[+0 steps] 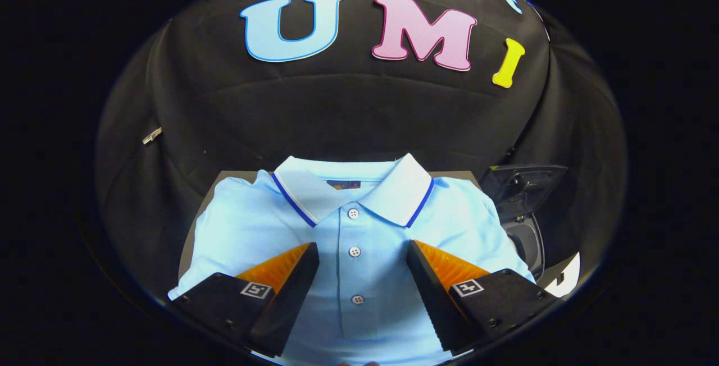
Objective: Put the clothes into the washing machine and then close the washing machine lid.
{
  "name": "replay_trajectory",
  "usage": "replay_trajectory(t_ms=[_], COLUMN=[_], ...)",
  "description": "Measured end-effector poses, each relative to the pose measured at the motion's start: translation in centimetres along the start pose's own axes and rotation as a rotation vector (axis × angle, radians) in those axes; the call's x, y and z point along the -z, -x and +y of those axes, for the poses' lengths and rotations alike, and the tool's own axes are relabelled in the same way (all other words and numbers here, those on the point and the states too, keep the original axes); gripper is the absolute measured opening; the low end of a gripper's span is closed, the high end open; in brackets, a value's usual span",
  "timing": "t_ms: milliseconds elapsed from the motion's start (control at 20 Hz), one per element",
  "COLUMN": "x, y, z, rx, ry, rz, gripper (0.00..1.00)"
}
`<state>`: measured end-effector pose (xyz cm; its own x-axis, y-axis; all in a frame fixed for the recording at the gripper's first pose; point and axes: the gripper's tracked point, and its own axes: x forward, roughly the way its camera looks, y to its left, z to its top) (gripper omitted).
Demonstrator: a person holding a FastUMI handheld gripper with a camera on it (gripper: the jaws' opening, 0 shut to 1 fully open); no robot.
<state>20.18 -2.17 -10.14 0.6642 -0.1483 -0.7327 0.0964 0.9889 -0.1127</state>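
Note:
A light blue polo shirt (pixel 359 225) lies flat, collar away from me, with a white collar edged in dark blue and a row of white buttons. My gripper (pixel 362 254) hovers over its chest with both fingers spread wide, the button placket running between them. Nothing is held. To the right of the shirt stands a small dark washing machine (pixel 525 209) with its lid (pixel 528 183) raised and the round drum opening showing beneath.
The shirt rests on a dark table (pixel 236 175) whose far edge shows behind the collar. Black cloth walls close in behind and on both sides. A small metal clip (pixel 152 135) hangs on the left wall.

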Motion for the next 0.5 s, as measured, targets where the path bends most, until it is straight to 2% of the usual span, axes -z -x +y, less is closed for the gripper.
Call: replay_trajectory(t_ms=[300, 400, 500], x=[-0.18, -0.02, 0.01], y=[-0.63, -0.24, -0.26], z=[-0.55, -0.41, -0.46], rx=[0.048, 0.049, 0.049], ry=[-0.023, -0.023, -0.023], rz=[0.124, 0.128, 0.129], gripper=[0.98, 0.85, 0.85])
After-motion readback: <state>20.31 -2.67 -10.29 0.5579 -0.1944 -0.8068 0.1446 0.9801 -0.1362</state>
